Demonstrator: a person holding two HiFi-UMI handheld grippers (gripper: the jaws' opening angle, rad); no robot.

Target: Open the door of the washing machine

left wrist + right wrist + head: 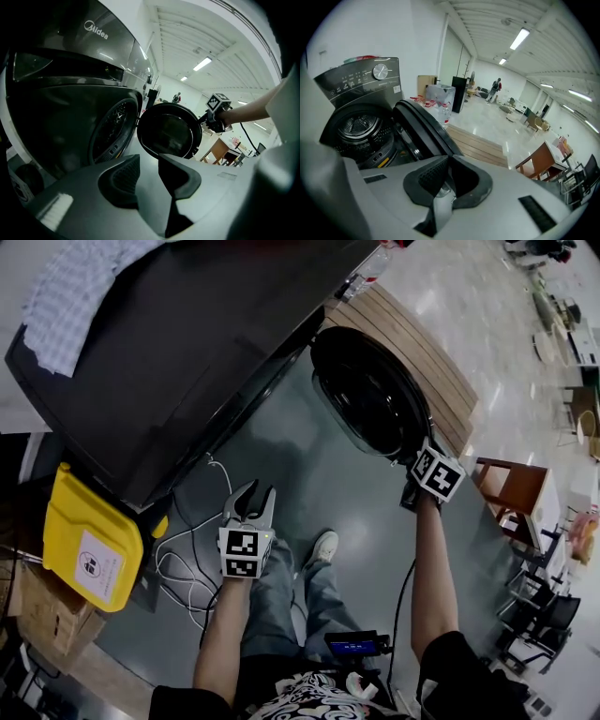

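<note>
The dark front-loading washing machine (169, 362) stands at the upper left. Its round door (370, 395) hangs swung wide open, away from the drum opening (110, 129). My right gripper (412, 491) is at the door's free rim. In the right gripper view the door's edge (422, 129) runs down to the tips of my right gripper (450, 164); the pads stand almost together with nothing seen between them. My left gripper (251, 498) hovers open and empty over the floor, in front of the machine. The left gripper view shows the door (168, 131) beyond my left gripper (149, 171).
A yellow container (89, 545) and a cardboard box (37, 610) sit left of the machine, with white cables (183, 549) on the floor. A wooden platform (422, 343) lies behind the door. A brown table (511, 488) stands right. A checked cloth (75, 287) lies on the machine.
</note>
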